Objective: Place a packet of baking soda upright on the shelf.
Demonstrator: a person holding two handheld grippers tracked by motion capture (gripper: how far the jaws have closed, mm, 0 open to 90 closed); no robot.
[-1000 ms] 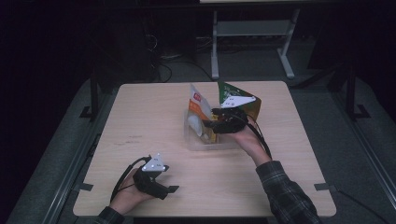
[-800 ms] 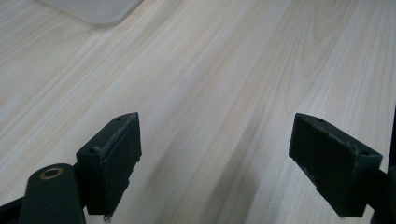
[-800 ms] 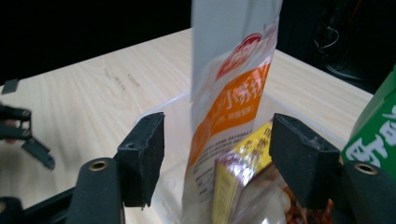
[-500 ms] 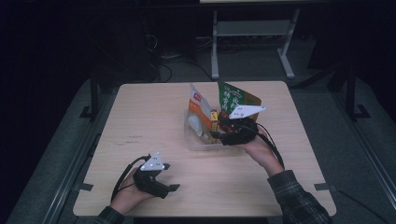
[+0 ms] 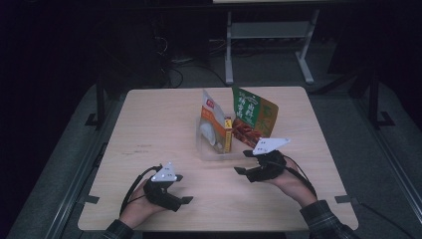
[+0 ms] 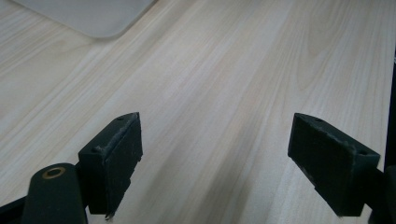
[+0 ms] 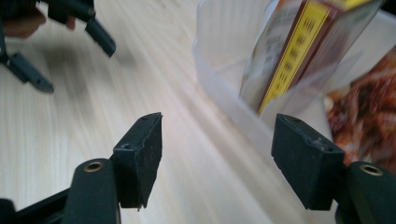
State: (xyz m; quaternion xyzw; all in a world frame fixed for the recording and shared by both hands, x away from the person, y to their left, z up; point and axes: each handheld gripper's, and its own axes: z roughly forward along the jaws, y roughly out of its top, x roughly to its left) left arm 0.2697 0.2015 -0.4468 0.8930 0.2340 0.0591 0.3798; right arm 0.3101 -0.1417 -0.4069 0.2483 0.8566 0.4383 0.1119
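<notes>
Resting my left gripper on the near-left table, jaws spread, nothing between. At centre, the clear bin holds upright packets; the green packet carries Chinese print I cannot read. My right gripper, just right of the bin, has been opening, empty. Judged: packing done; next, withdraw.

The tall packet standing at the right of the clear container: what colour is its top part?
Green, seen best in the high view: the packet has a green top.
</notes>
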